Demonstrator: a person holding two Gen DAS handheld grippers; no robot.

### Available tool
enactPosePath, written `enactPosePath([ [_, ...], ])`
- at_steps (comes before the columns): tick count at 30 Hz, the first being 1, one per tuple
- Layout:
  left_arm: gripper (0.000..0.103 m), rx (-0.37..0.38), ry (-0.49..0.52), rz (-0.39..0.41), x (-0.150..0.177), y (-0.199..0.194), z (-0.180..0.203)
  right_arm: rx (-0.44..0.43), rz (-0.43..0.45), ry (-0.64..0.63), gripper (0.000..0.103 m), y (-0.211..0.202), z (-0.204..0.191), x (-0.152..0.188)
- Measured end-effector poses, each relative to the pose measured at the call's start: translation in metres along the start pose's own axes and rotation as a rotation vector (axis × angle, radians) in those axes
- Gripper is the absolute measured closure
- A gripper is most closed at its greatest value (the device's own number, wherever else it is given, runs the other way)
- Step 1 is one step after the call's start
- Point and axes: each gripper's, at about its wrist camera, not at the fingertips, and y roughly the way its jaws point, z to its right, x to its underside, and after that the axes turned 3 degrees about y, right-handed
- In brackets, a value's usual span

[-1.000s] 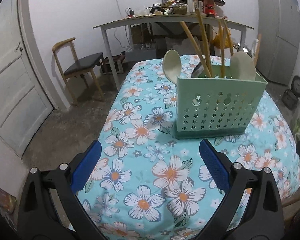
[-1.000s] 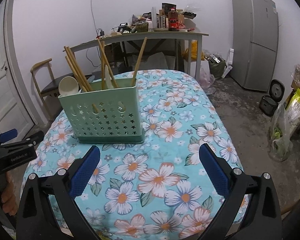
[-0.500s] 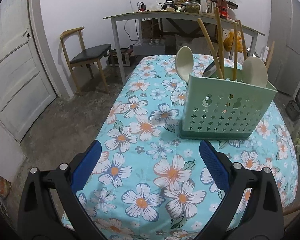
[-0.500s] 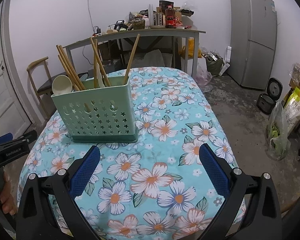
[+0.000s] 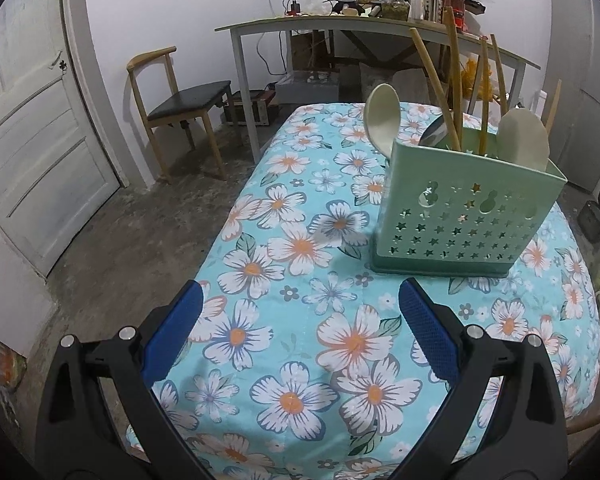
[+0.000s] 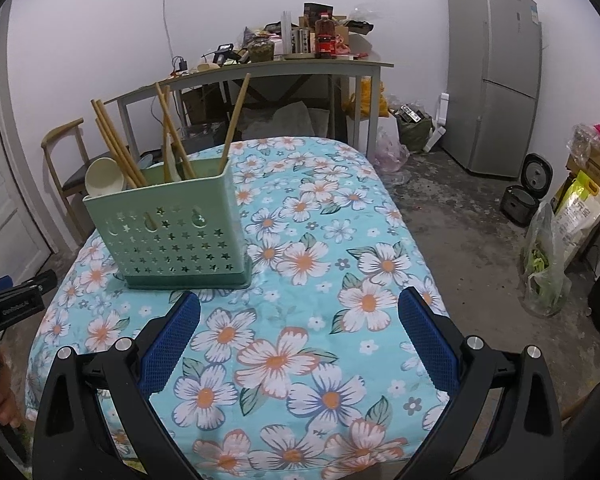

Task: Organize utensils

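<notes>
Utensils stand gathered in a pale green caddy [image 5: 466,216] with star-shaped holes, which sits upright on the desk [image 5: 300,248] under a turquoise flowered cloth. In the left wrist view the caddy lies at about two o'clock from the left hand-held gripper [image 5: 300,334]; in the right wrist view it lies at about ten o'clock from the right hand-held gripper [image 6: 299,334]. Several wooden chopsticks [image 5: 434,76] lean out of the caddy at different angles, and two cream spoons [image 5: 382,118] poke above its rim, bowls up. Both hand-held grippers hover over bare cloth at the desk's near end, jaws spread wide with nothing between the blue pads [image 6: 172,340]. Beyond the desk are a wooden chair [image 5: 180,100], a cluttered work table [image 6: 260,68] and a grey refrigerator [image 6: 494,76].
</notes>
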Motion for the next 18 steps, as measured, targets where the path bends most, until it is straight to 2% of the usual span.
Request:
enactPosePath([
  [18,0.008,-0.002,0.012,-0.026,0.0017,0.0018,0.0015,0.001,0.003,-0.018,0.007,-0.0012,0.0009,0.0001],
])
